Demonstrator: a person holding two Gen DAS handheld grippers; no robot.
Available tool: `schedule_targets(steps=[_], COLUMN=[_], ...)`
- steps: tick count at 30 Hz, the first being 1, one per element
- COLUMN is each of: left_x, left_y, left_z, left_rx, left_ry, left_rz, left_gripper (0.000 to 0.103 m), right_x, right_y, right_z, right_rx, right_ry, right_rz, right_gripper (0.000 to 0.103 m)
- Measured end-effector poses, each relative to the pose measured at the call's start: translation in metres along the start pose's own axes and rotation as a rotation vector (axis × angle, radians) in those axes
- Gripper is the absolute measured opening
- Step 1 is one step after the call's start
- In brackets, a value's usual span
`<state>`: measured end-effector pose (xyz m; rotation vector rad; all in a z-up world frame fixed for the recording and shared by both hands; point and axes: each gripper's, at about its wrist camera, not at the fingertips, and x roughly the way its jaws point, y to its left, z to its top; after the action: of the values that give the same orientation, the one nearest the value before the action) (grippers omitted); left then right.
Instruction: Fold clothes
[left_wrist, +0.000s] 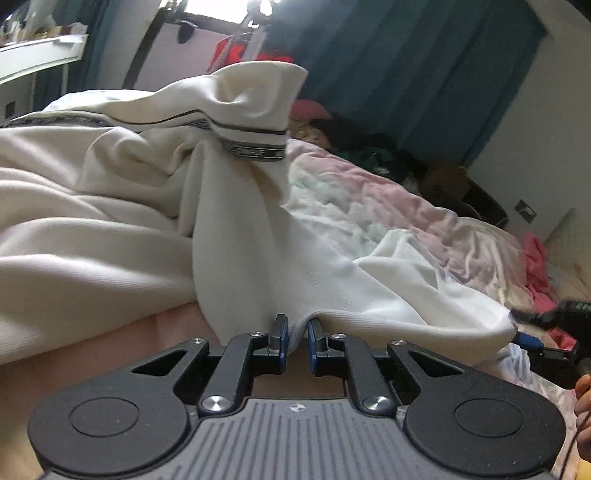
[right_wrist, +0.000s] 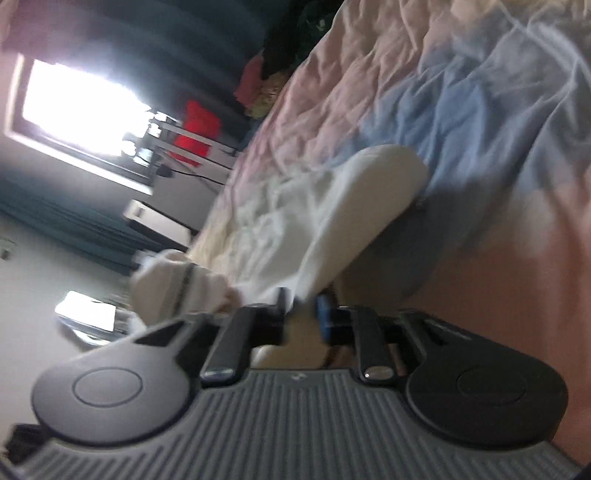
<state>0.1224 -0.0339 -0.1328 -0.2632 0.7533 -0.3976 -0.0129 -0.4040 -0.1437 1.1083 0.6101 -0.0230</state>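
on the bed (left_wrist: 424, 206), two grippers pinch one white garment (left_wrist: 258, 229).

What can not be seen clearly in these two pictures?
- Garment type and full shape: left wrist view, bunched, cut off by the left edge.
- Lettering on its striped band: left wrist view, too small.
- Right gripper hold on the cloth: right wrist view, motion blur.
- Dark pile by the curtain: left wrist view, too dim.

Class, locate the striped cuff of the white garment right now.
In the left wrist view the striped cuff stands raised at upper centre, above the left gripper, with the pastel quilt to its right.
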Motion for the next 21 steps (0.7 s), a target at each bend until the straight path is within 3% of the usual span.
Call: schedule_targets(steps=[2,9,13,17,20,21], left_x=[-0.005,0.001,0.009,0.019,0.022,0.023], left_y=[-0.004,-0.008,-0.009,-0.011,-0.014,-0.014], left_z=[-0.001,-0.001,-0.004,-0.008,-0.008,-0.007], left_rx=[0.002,0.004,0.047,0.081,0.099,0.100], left_ry=[-0.002,0.010,0.016,0.027,0.026,0.027], left_rz=[0.013,0.051,0.080,0.106,0.115,0.117], left_gripper=[0.012,0.012,0.012,0.012,0.012,0.012], right_x=[0.002,0.028,0.039,0.047,0.057,0.059], right_y=[-0.007,-0.054,-0.059,-0.066,-0.078,-0.081], right_z=[0.006,0.030,0.044,0.062,0.067,0.067], right_rx=[0.032,0.186,0.179,0.165,0.166,0.165], right_ry=[-0.004,-0.048,-0.079,-0.115,-0.126,-0.128], right_rz=[0.033,0.005,0.019,-0.028,-0.096,-0.111], right_gripper=[0.076,0.070,0.070,0.053,0.025,0.022])
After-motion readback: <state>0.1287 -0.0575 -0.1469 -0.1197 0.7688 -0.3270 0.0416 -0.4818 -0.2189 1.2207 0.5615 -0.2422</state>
